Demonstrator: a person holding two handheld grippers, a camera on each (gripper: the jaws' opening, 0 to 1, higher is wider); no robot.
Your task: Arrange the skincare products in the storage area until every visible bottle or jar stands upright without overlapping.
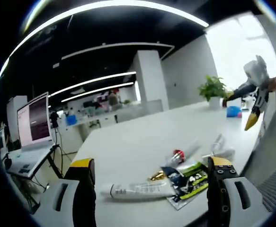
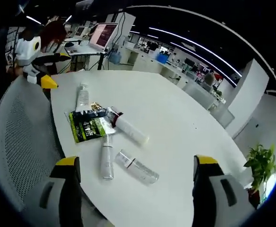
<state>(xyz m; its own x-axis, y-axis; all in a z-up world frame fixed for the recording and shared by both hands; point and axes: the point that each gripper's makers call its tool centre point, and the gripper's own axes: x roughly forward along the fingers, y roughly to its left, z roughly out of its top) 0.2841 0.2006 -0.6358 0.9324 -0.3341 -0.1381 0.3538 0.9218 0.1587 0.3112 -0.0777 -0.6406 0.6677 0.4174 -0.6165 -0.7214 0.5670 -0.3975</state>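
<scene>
1. Left gripper view: the left tongs (image 1: 154, 177) stand spread wide and empty above the near edge of a white table (image 1: 142, 137). Between their tips lie a white tube (image 1: 138, 190), a green sachet (image 1: 187, 184) and a red-capped bottle (image 1: 180, 153), all on their sides. The right tongs (image 1: 251, 116) hang in the air at the upper right.

2. Right gripper view: the right tongs (image 2: 135, 168) are spread apart, gripping nothing. On the table (image 2: 175, 123) the white tube (image 2: 83, 97), green sachet (image 2: 88, 125), red-capped bottle (image 2: 128, 126) and two clear bottles (image 2: 137, 166) lie flat, clustered near a mesh chair (image 2: 19, 137). The left tongs (image 2: 45, 78) hover at the upper left.

potted plant (image 1: 212, 89), laptop (image 1: 32, 124), mesh chair (image 2: 19, 142), white table (image 2: 175, 137)
</scene>
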